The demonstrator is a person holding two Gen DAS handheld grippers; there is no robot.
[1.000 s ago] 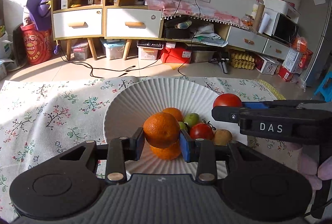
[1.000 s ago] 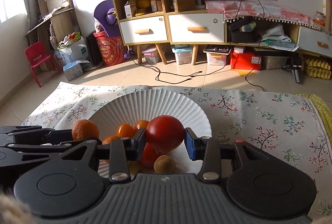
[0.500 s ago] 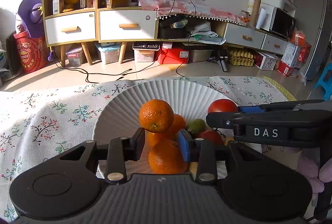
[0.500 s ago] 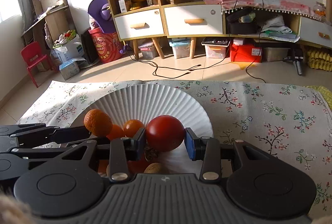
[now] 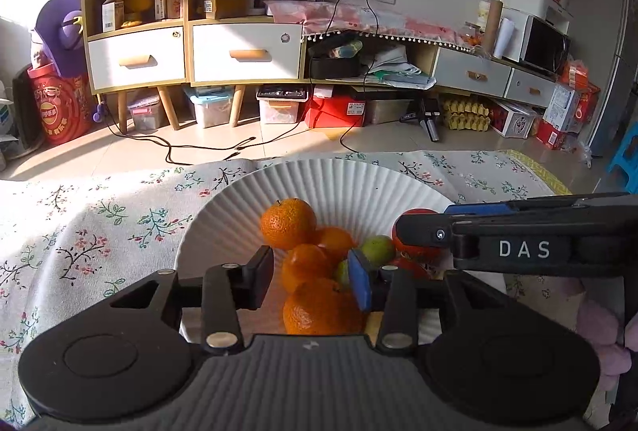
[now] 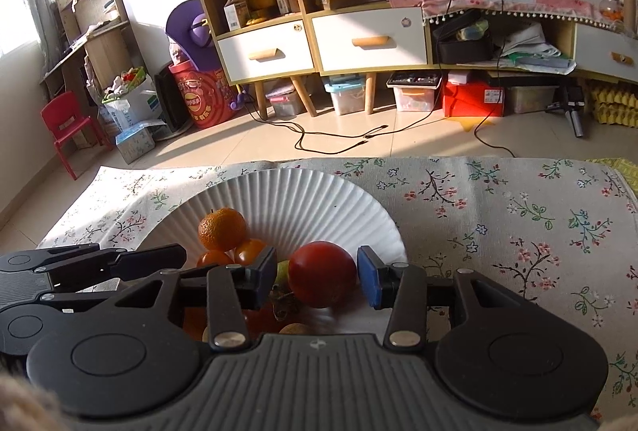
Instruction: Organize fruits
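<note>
Over the white plate (image 6: 303, 199): left gripper (image 5: 311, 277) spread, empty, above the piled oranges (image 5: 288, 223). Right gripper (image 6: 317, 275) spread around the tomato (image 6: 322, 273), gaps both sides; release step. Next, likely: lift clear without nudging the pile.

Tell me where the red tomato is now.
In the right wrist view, the tomato sits between the open right gripper, over the plate.

White capital letters "DAS" stand on the side of the black plastic right gripper (image 5: 422, 231) reaching over the fruit; the print on the tall red drum (image 5: 60, 108) by the shelf is too blurred to read
</note>
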